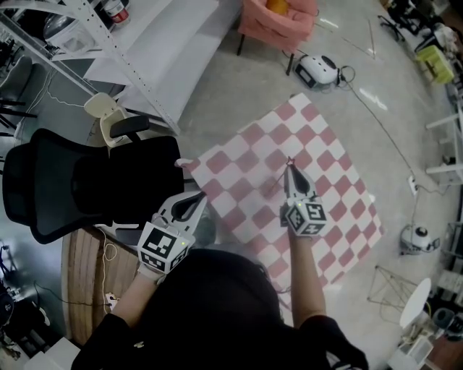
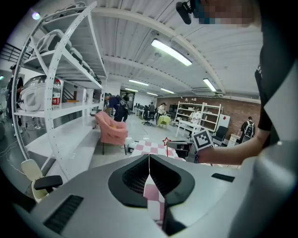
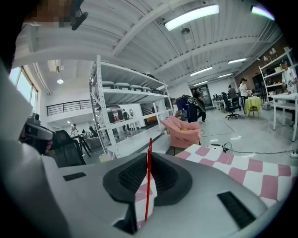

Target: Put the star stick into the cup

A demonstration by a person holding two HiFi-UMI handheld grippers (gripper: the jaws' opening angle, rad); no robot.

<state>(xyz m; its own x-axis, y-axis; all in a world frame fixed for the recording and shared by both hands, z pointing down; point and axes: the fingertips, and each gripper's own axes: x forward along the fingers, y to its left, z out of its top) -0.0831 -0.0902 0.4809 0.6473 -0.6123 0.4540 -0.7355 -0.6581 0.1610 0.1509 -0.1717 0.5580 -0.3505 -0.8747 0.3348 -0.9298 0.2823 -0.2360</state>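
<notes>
Here, the right gripper (image 3: pixel 148 160) hangs over the middle of the pink-and-white checkered tabletop (image 1: pixel 340 181), its jaws pinching the red star stick (image 3: pixel 147 186). The stick stands upright between them, rising above the jaw tips. From the left gripper view its star sits just above that gripper, over the tabletop's far part. In the head view the stick is too thin to make out well.

The left gripper (image 2: pixel 149 160) is at the tabletop's left edge, its jaws pressed together with nothing between them. A black office chair (image 1: pixel 87 181) stands just off that same edge, and a pink armchair (image 1: pixel 278 22) sits well beyond the tabletop's far corner.
</notes>
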